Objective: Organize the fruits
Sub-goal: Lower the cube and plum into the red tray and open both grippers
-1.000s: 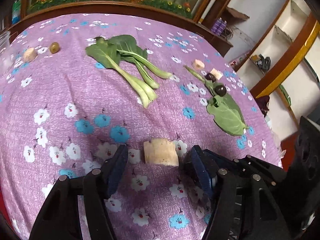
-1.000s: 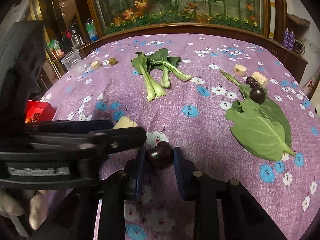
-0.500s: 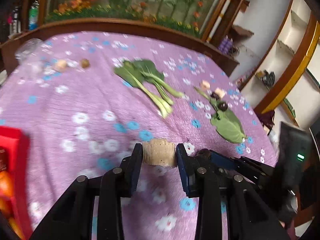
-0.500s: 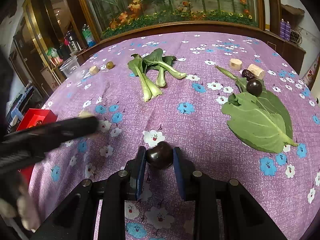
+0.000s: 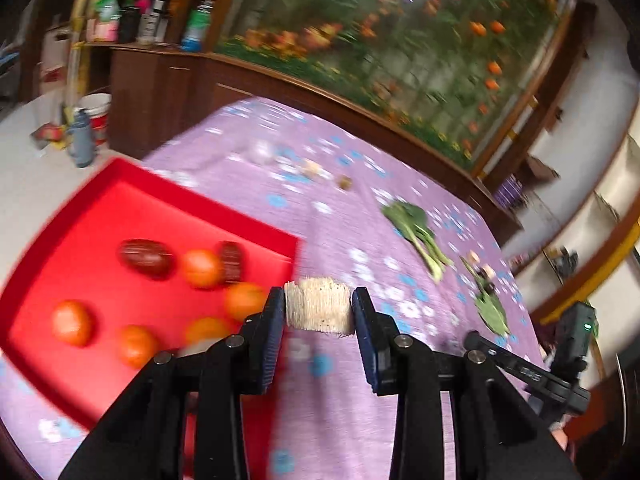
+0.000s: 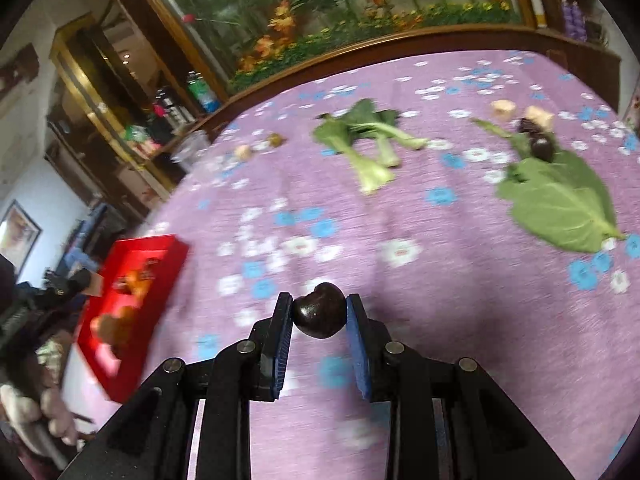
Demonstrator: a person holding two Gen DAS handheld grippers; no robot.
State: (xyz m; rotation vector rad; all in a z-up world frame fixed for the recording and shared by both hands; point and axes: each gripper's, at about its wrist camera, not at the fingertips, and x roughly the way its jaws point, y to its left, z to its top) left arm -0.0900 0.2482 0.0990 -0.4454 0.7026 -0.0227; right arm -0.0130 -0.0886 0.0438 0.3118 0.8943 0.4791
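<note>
Left wrist view: we are clamping our left gripper on a pale, fibrous cut chunk, holding it between the jaws over the near edge of a red plastic tray of orange fruits. Right wrist view: our right gripper is gripping a dark, glossy round fruit above the purple flowered tablecloth.

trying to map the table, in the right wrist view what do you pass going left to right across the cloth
red tray → small olive-coloured fruit → bok choy → pale chunk → dark round fruit at the big leaf's top → big green leaf
</note>
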